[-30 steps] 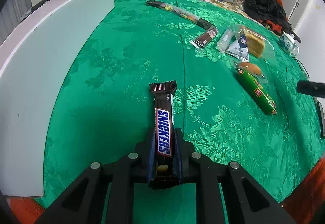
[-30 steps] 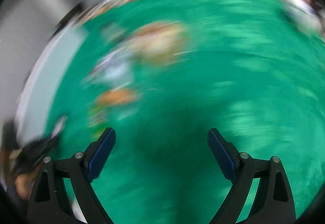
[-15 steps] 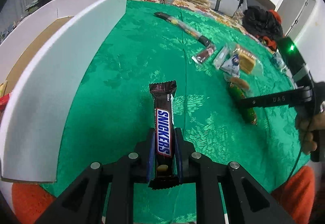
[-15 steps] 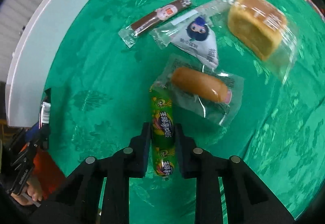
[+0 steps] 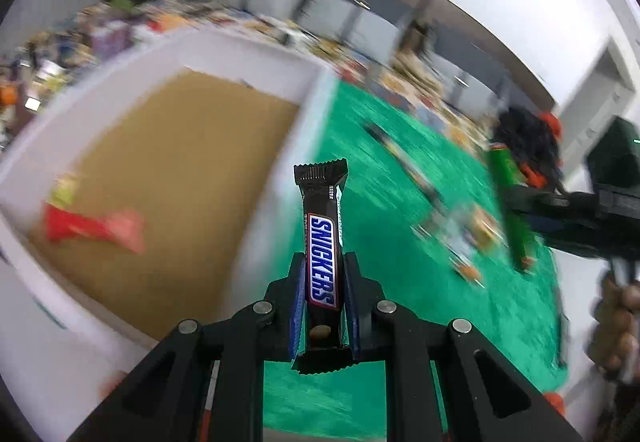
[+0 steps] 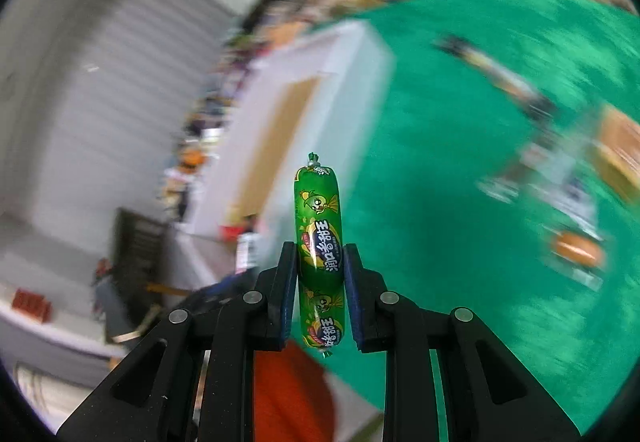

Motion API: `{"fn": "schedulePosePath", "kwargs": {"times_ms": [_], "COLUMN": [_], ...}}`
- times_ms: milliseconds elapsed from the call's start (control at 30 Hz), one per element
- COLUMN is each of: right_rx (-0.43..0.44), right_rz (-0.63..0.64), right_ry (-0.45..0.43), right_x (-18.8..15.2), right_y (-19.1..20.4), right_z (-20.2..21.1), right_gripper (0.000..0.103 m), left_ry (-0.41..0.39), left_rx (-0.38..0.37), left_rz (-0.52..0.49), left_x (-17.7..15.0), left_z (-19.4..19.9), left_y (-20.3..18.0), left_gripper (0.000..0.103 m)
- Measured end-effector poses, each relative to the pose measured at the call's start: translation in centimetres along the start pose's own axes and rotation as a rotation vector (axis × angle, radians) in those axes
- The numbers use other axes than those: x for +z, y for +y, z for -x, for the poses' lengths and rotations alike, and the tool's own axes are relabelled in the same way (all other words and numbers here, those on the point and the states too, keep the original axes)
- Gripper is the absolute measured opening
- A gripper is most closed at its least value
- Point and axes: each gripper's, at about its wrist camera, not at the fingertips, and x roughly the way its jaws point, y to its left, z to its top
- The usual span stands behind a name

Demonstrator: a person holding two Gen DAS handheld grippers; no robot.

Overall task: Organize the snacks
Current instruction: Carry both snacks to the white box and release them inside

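The left gripper point(image 5: 322, 294) was clamped on a brown Snickers chocolate bar point(image 5: 322, 242), held aloft beside the near right corner of a white-walled cardboard box point(image 5: 188, 169). The right gripper point(image 6: 320, 270) was clenched around a green plastic-wrapped sausage stick point(image 6: 319, 242), raised above the green patterned tablecloth point(image 6: 460, 161). A red wrapped snack point(image 5: 92, 228) was seen on the box's brown floor, near its left wall.
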Motion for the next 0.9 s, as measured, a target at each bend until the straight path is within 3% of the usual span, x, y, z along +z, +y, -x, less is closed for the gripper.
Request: {"fn": "schedulePosePath", "kwargs": {"times_ms": [100,267,300,367,400,467,600,700,900], "right_rx": [0.082,0.075,0.064,0.013,-0.015,-0.087,-0.285,-0.479,-0.811], "right_rz": [0.053,0.100,0.108,0.115,0.120,0.152,0.238,0.267,0.213], "right_ry": [0.016,0.028,0.025,0.015,0.001,-0.053,-0.131,-0.193,-0.283], "right_x": [1.5,2.7,2.5,2.2,1.7,1.3,-0.7,-3.5,-10.4], "right_y": [5.5,10.2,10.6,10.0,9.5,8.7,3.9,-2.2,-13.8], "right_z": [-4.1,-11.5,-12.3,-13.6,-13.3,-12.8,-9.2,-5.1,3.3], "right_gripper": [0.024,0.025,0.029,0.051,0.066,0.067,0.068,0.069,0.070], "left_ry": [-0.011,0.019,0.029,0.063,0.069,0.024,0.012,-0.015,-0.053], "left_rx": [0.101,0.289,0.323,0.367,0.385,0.413,0.371,0.337,0.157], "left_rz": [0.021,0.027,0.028,0.027,0.030,0.036,0.050,0.023,-0.080], "left_x": [2.0,3.6,3.6,3.1,2.8,1.8,0.2,-0.3,-2.2], "left_z": [0.4,-1.0,-1.5,-2.4,-2.7,-2.4,-1.9,-1.5,-0.9], "left_y": [4.0,9.5,10.2,11.1,11.3,11.7,10.8,8.4,-0.6], "left_gripper": [0.017,0.017,0.022,0.053,0.077,0.085,0.085,0.085,0.087]}}
